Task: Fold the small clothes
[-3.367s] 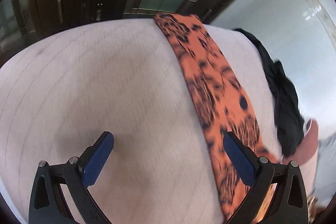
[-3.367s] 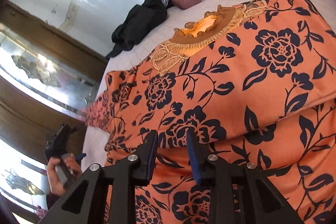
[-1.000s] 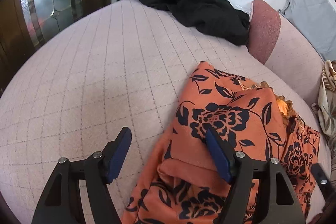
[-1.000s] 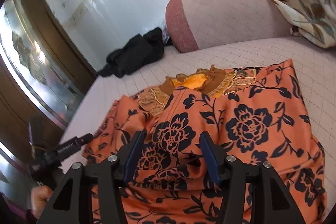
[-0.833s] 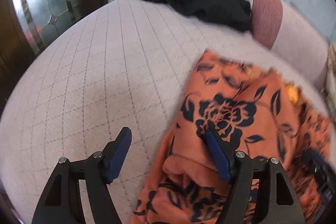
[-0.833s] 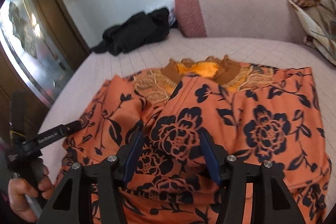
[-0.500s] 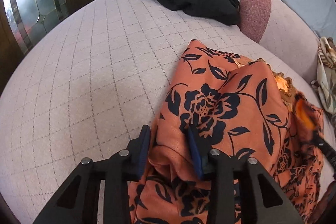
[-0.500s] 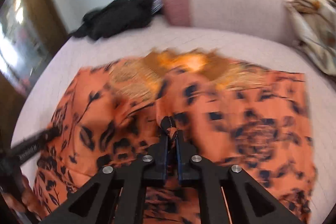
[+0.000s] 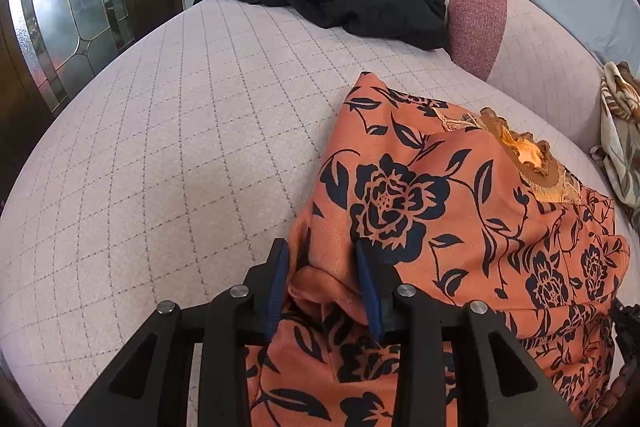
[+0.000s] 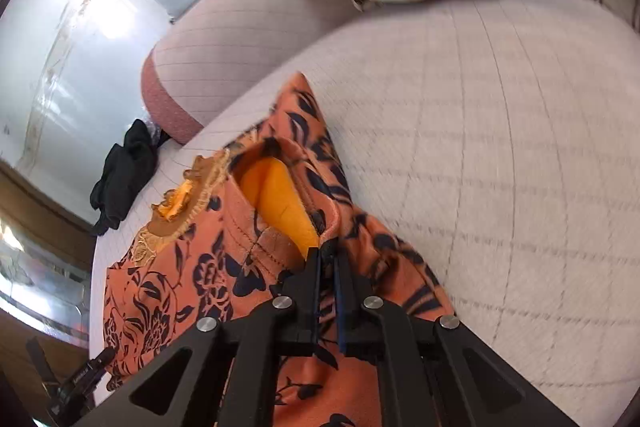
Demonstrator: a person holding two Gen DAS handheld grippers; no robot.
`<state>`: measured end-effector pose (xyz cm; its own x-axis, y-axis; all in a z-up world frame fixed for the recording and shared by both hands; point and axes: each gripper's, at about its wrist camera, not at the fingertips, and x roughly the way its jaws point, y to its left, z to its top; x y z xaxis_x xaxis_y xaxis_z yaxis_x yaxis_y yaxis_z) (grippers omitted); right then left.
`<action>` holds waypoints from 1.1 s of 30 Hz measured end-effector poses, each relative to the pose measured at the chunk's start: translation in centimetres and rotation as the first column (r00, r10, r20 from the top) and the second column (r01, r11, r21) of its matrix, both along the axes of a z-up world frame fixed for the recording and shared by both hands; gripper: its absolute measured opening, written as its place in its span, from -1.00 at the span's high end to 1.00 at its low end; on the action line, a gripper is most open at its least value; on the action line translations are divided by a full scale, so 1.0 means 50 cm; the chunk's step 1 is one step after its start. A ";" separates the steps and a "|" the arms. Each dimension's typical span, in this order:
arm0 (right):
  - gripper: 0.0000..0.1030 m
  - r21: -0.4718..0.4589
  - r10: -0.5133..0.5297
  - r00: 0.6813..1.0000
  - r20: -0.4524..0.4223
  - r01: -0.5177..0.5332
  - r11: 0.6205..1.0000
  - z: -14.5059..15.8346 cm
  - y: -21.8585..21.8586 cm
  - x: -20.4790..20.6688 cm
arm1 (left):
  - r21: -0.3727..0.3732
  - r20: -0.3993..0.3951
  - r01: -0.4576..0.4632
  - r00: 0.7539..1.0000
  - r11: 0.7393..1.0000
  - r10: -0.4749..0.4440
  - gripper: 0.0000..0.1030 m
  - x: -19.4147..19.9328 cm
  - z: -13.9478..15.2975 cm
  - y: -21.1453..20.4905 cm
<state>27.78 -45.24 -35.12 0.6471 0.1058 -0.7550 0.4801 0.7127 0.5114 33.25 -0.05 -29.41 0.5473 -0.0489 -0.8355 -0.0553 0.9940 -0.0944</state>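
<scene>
Pink quilted bed (image 9: 168, 155) with an orange flowered garment (image 9: 440, 227) lying on its right part.
Jaws of the left gripper (image 9: 322, 287) stand narrow and pinch a thick fold at the garment's left edge; jaws of the right gripper (image 10: 327, 267) are pressed together on a raised edge of the garment (image 10: 240, 267), showing its yellow lining. Farther away lie a black cloth (image 9: 352, 3) and a bolster (image 9: 476, 23).

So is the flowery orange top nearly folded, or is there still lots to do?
About partway. Done: the orange top lies on the bed with one side already turned over itself. In hand: the left gripper and right gripper each pinch a bunch of its cloth, the right lifting an edge so the orange lining shows. Left: laying that fold flat, then the black garment, still crumpled.
</scene>
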 end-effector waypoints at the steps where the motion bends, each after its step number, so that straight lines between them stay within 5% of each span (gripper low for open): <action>1: 0.85 0.015 0.010 1.000 -0.022 -0.010 1.000 -0.003 -0.010 0.007 | 0.000 0.000 0.001 1.000 1.000 -0.001 0.31 -0.001 0.001 0.001; 5: 0.81 0.033 0.030 0.997 -0.077 -0.028 0.999 0.013 -0.031 0.000 | 0.003 0.001 -0.006 1.000 1.000 0.005 0.31 -0.003 0.008 0.007; 7: 0.77 -0.052 -0.018 0.994 -0.112 0.013 0.999 0.037 -0.034 -0.022 | 0.009 0.007 -0.015 1.000 1.000 0.015 0.31 -0.007 0.012 0.007; 11: 0.77 -0.132 -0.046 0.999 0.015 0.048 0.990 0.100 -0.026 -0.038 | 0.029 0.052 -0.032 0.998 0.999 0.030 0.31 -0.015 0.029 0.004; 17: 0.77 -0.126 0.123 0.977 0.175 -0.101 0.987 0.128 0.034 0.043 | 0.004 0.134 -0.054 0.990 0.999 0.053 0.31 -0.029 0.059 0.014; 20: 0.77 -0.119 0.132 0.987 0.089 -0.121 0.985 0.081 0.039 0.084 | 0.033 0.106 -0.045 0.993 0.998 0.041 0.23 -0.022 0.046 0.002; 22: 0.84 -0.131 0.064 0.995 -0.071 -0.073 0.989 0.028 0.018 0.101 | 0.073 0.040 -0.074 0.997 0.995 0.072 -0.16 -0.009 0.023 0.001; 24: 0.84 -0.067 0.045 0.997 -0.062 -0.050 0.997 0.009 0.000 0.094 | 0.069 -0.001 -0.109 0.994 0.992 0.109 -0.26 0.001 0.006 0.008; 26: 0.76 -0.098 0.052 0.996 -0.076 -0.059 0.993 0.046 0.014 0.095 | 0.018 -0.013 -0.132 0.991 0.991 0.132 -0.27 0.004 0.006 0.023; 28: 0.77 -0.150 0.085 0.996 0.001 -0.084 0.985 0.094 0.044 0.086 | -0.001 -0.010 -0.143 0.990 0.990 0.143 -0.28 0.004 0.012 0.032; 33: 0.76 -0.050 0.304 0.941 0.147 -0.300 0.953 0.173 0.182 0.146 | -0.025 -0.002 -0.164 0.986 0.986 0.164 -0.28 0.000 0.023 0.049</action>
<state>35.09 -36.13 -26.49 0.6946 0.2953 -0.6560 0.1591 0.8262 0.5404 33.25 2.40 -28.26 0.5499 0.0207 -0.8350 -0.2172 0.9688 -0.1190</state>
